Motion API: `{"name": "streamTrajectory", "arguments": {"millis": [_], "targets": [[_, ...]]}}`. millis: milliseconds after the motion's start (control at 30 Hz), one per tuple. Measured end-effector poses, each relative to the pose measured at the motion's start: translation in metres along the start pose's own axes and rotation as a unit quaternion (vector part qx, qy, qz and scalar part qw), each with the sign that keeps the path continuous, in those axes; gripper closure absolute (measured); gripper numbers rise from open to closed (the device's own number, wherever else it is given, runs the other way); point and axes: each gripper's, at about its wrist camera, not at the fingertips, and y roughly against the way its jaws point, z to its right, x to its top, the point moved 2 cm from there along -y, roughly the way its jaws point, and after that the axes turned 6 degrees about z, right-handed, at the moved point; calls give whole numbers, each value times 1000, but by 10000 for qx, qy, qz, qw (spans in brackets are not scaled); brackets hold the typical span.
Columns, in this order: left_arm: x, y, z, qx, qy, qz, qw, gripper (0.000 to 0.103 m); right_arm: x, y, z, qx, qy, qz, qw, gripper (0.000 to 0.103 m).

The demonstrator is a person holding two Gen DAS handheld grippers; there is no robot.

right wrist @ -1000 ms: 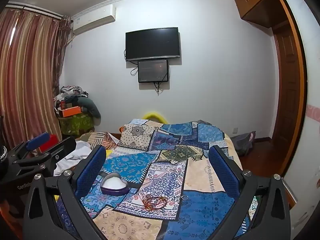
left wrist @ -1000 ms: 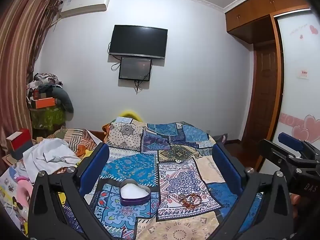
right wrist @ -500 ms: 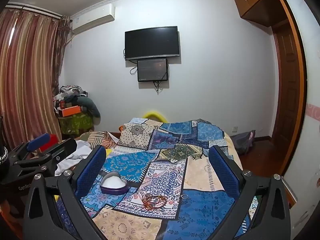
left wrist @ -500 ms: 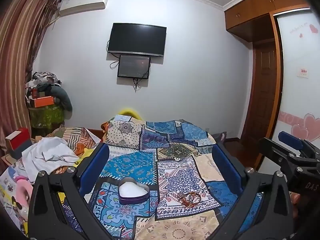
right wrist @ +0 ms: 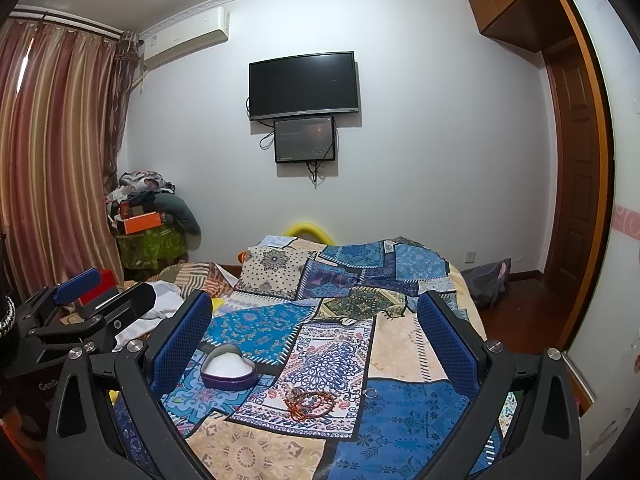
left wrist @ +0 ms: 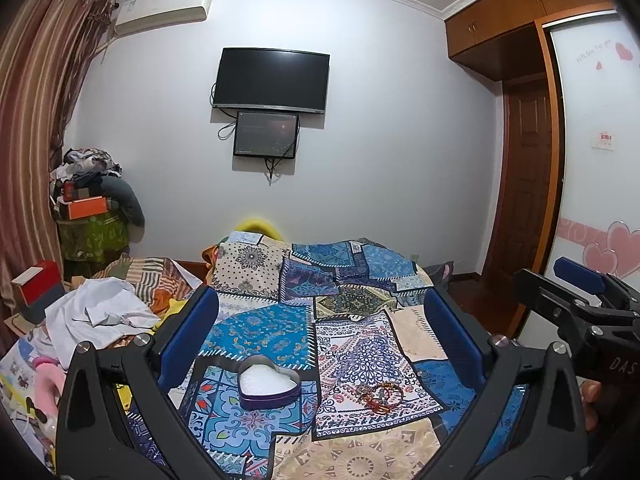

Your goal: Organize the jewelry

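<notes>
On the bed, a patchwork blanket (left wrist: 360, 344) lies soft and bumpy. A shiny heart-shaped tin (left wrist: 269, 382) with white fluffy filling sits beside a tangle of bead bracelets (left wrist: 378, 394). Both lie low between the wide-apart blue pads of the left claw (left wrist: 320, 336) and right claw (right wrist: 316, 344), touching neither.

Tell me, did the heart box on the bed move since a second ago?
No. The heart box sits on the same blue patch of the bedspread, left of the bracelets; only the camera view shifted slightly.
</notes>
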Motion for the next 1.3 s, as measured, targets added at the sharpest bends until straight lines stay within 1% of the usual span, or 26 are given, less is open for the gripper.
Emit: {"name": "streamTrajectory", "arguments": {"millis": [33,467,1033,1067,1300], "targets": [[-5,-2,1,1,-1,5,10000,0,0,0,0,-6,3,4,10000,1],[-7,-6,-3,19,28,-49,10000,0,-4,-4,0,5,17,-19,10000,1],[-5,-14,-8,52,97,-51,9999,0,-4,-7,-4,26,37,-88,10000,1],[-10,-7,-6,53,94,-43,9999,0,-4,-7,-4,29,36,-89,9999,1],[-10,-9,-7,70,100,-63,9999,0,-4,-9,-2,7,52,-132,9999,1]]}}
